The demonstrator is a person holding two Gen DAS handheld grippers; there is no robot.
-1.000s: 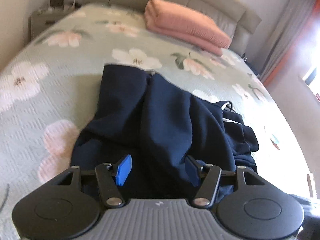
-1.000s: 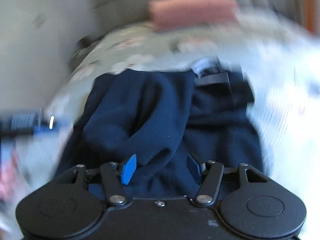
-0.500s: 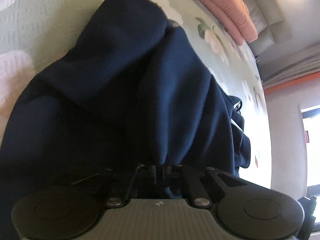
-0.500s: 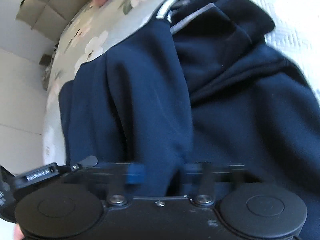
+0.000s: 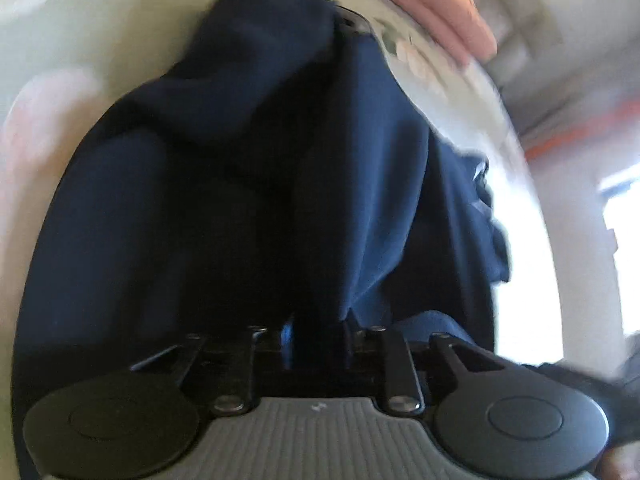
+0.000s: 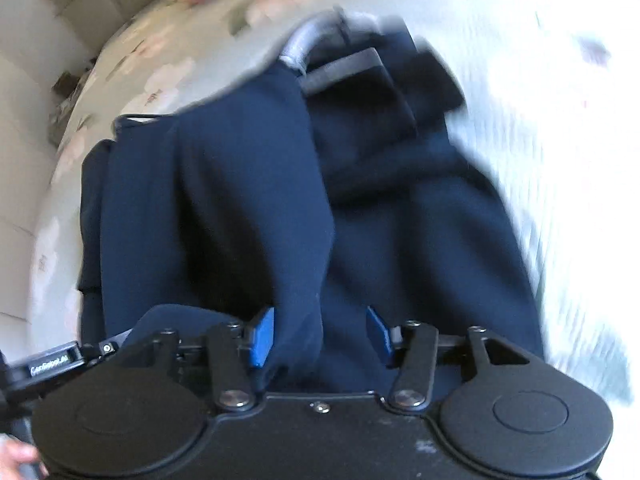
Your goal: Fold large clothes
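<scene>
Navy garment [image 5: 360, 168] lay bunched mid-bed [image 5: 100, 32], toward the foot edge; we judged folding barely begun, everything left. Left gripper [image 5: 316, 330] had its fingers pinched on a fabric ridge. Right gripper [image 6: 320, 336] fingers stood partly apart, cloth between, unclamped. A second earlier both gaped wide above the cloth.

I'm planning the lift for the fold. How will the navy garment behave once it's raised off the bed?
The navy garment will probably hang floppy: it already drapes in deep soft folds. It looks thick, so likely rather heavy for cloth, and parts outside the left gripper should sag. The gray-lined part may flop loose.
</scene>
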